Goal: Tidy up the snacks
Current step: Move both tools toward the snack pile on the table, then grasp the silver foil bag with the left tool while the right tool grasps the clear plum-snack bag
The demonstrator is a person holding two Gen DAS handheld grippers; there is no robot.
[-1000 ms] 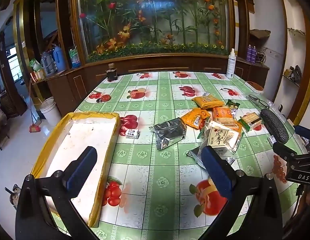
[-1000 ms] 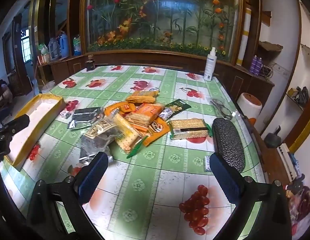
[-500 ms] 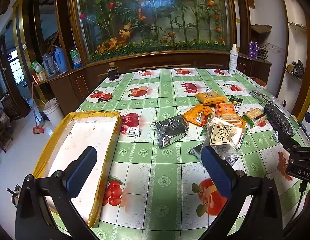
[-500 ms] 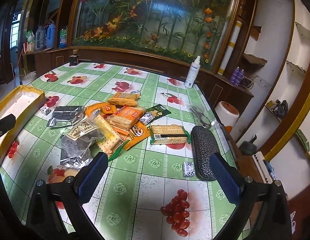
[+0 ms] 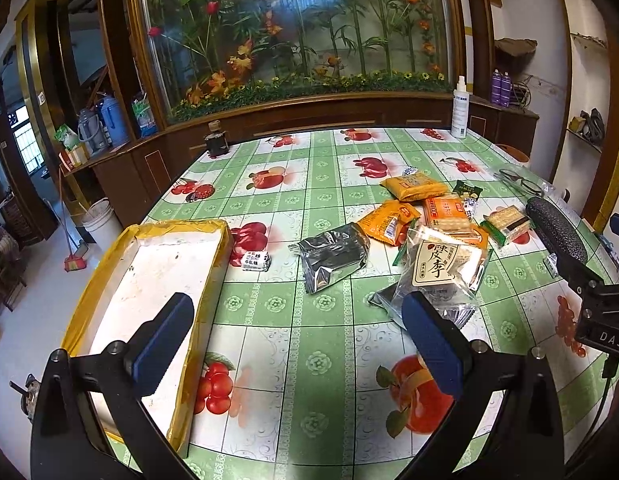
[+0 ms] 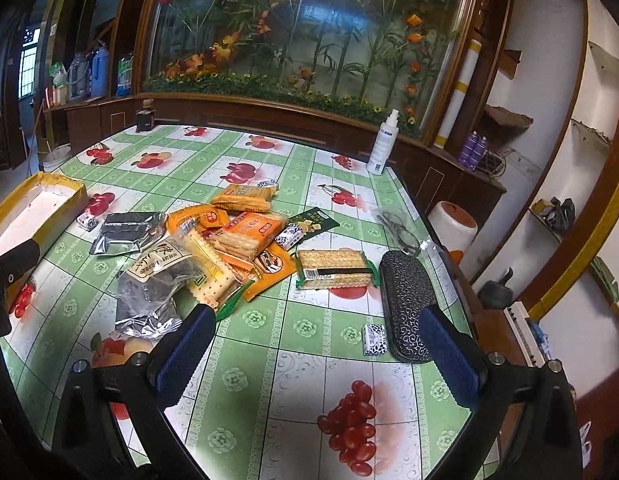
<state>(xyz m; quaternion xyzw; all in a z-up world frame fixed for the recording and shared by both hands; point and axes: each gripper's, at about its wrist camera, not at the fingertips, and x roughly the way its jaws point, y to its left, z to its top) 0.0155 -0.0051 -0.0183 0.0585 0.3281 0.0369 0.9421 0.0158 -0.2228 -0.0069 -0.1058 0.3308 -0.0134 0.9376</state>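
Both grippers are held above the near edge of the table with their jaws spread wide and nothing between them: the left gripper (image 5: pixel 297 334) is poised between the tray and the snack pile, the right gripper (image 6: pixel 317 354) nearer the spectacle case. No snack has yet been placed in the yellow-rimmed tray (image 5: pixel 147 226), whose white floor is bare. The snacks are heaped to the right of the tray: a small wrapped candy (image 5: pixel 255 260) lies just beside the tray's right wall, a silver foil pouch (image 5: pixel 333 254) a little further off, then a clear bag with a printed label (image 5: pixel 437 268) lying over other packets, and orange packets (image 5: pixel 389 222) beyond it. Trouble is judged most likely from the overlap: if the clear bag is pinched by a loose corner, the film may slip or neighbouring packets may be dragged along, and the crackers inside may be crushed by a hard squeeze. The tray looks light and may be pushed if its wall is struck. From the right wrist view a dark patterned case (image 6: pixel 405 304), a second small candy (image 6: pixel 374 339) touching or just beside it and a cracker pack (image 6: pixel 335 268) are shown clearly, which are seen only at the margin from the left; the tray's whole interior is shown only by the left wrist view.
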